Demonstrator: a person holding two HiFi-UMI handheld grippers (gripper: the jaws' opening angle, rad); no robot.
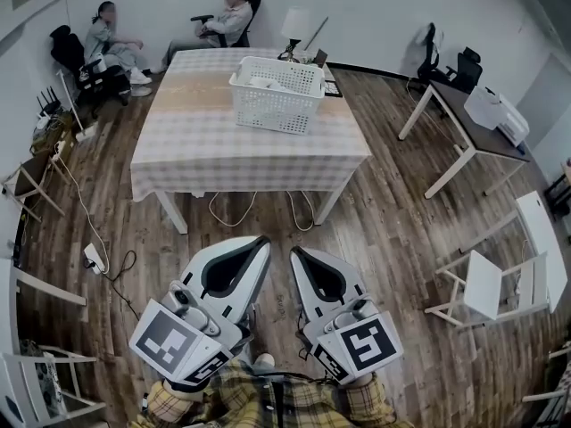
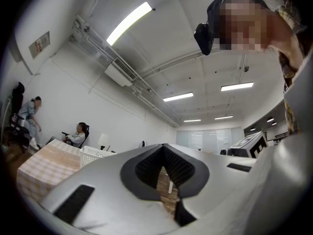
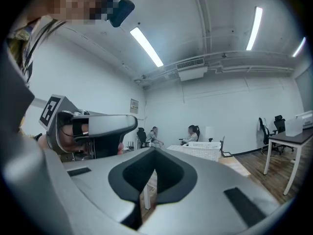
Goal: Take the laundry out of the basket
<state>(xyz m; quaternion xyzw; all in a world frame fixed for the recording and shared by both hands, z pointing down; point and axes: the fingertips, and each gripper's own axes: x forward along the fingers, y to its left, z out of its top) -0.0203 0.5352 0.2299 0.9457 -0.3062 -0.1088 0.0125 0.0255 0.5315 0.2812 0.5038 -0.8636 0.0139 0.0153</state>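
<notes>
A white slatted laundry basket [image 1: 277, 93] stands on a table with a checked cloth [image 1: 205, 141], toward its far right; pale laundry [image 1: 266, 83] shows inside it. My left gripper [image 1: 265, 242] and right gripper [image 1: 294, 252] are side by side over the wooden floor, well short of the table's near edge. Both are shut with nothing between their jaws. The basket [image 2: 96, 153] appears small and far in the left gripper view, and the basket [image 3: 203, 149] is likewise distant in the right gripper view.
Two people sit on chairs [image 1: 116, 47] by the far wall behind the table. A desk [image 1: 464, 123] with a printer stands at right, a white folding chair [image 1: 500, 283] at near right. Cables and a power strip [image 1: 94, 257] lie on the floor at left.
</notes>
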